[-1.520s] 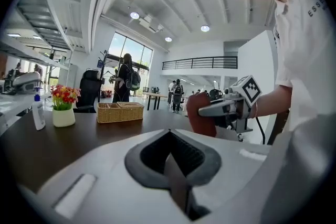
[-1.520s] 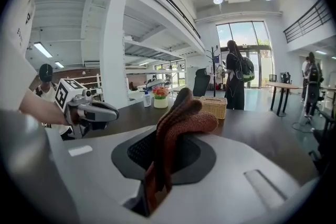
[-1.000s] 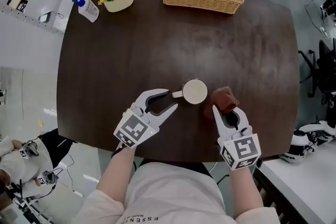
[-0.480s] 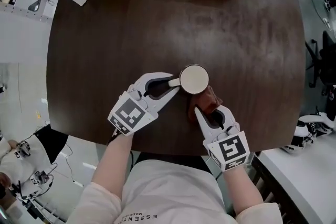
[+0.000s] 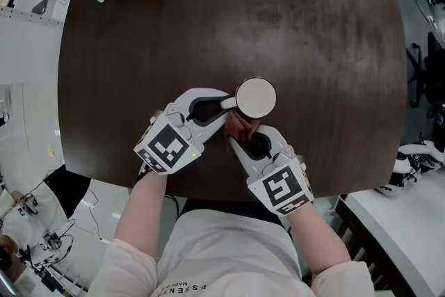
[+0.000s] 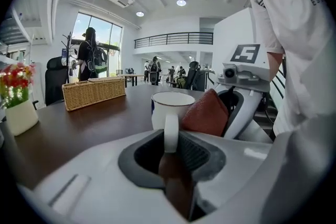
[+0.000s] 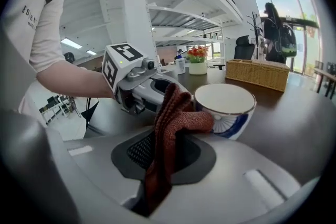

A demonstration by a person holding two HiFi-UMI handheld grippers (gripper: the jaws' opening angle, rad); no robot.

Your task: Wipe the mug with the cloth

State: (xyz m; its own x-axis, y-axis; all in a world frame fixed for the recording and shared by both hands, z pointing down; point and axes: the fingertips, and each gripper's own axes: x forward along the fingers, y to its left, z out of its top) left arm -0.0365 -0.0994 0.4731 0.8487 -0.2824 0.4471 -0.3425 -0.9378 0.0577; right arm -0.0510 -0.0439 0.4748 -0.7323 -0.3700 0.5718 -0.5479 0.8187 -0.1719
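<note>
White mug [image 7: 224,105], blue motif, perhaps floral, rust-red cloth [image 7: 176,118], dark table [image 5: 174,31]

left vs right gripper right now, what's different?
The left gripper is shut on the mug's handle; the right gripper is shut on the red-brown cloth. The left gripper holds the mug directly; the right gripper meets it only through the cloth, which looks pressed against its side. Both are closed and converge on the mug.
</note>
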